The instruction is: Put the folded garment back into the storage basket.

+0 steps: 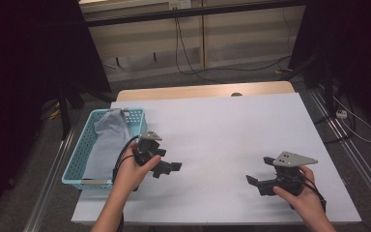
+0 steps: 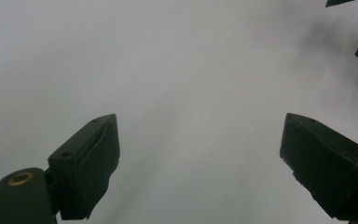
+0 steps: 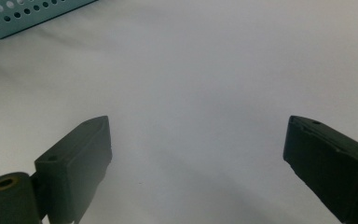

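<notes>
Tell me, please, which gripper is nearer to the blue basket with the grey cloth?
Left. The left gripper hovers just beside the blue basket, off its right wall. The right gripper is well across the white table, near its right front.

High view: above my side, looking forward and down at the table [image 1: 232,125].
Left gripper view: close, along my jaws, facing bare tabletop.
Right gripper view: close, facing the basket [image 3: 23,16].
Shared: tabletop.

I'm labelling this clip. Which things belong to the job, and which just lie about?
In the job:
- left gripper, open, empty
- right gripper, open, empty
- blue basket
- grey cloth inside it

Lying about:
- white table cover
- floor cables
</notes>
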Tool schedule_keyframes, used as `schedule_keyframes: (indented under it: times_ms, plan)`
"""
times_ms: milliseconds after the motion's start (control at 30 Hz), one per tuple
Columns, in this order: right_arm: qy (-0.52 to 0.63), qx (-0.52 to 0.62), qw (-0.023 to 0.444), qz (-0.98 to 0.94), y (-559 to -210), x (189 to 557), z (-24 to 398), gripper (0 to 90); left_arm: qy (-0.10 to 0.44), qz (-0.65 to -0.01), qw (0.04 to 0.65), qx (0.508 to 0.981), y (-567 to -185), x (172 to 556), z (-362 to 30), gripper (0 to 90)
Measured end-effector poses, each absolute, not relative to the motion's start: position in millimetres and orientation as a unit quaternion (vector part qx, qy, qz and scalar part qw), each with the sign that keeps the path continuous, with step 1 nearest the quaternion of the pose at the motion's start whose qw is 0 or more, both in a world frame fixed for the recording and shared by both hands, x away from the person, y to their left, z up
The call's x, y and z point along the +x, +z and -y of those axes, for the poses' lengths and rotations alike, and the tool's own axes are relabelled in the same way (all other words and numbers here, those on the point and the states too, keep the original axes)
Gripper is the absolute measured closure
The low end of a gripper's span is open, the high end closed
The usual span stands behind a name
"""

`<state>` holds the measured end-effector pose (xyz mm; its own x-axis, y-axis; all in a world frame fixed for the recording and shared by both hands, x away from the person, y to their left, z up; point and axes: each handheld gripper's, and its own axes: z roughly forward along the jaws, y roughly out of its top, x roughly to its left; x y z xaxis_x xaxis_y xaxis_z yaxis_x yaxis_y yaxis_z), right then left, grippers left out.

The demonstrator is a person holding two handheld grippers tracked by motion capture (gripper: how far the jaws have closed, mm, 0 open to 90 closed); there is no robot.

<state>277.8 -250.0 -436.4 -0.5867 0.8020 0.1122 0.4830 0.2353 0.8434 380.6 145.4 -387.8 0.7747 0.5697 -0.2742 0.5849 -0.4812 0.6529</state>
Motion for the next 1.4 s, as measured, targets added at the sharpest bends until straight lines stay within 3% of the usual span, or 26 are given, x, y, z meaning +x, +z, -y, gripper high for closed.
schedule_keyframes:
  times_ms: [1400]
  plan:
    - [0.450,0.422,0.177,-0.767,-436,274,256,7.0,-0.020,-0.337,0.398,0.853,-414,364,-166,12.4]
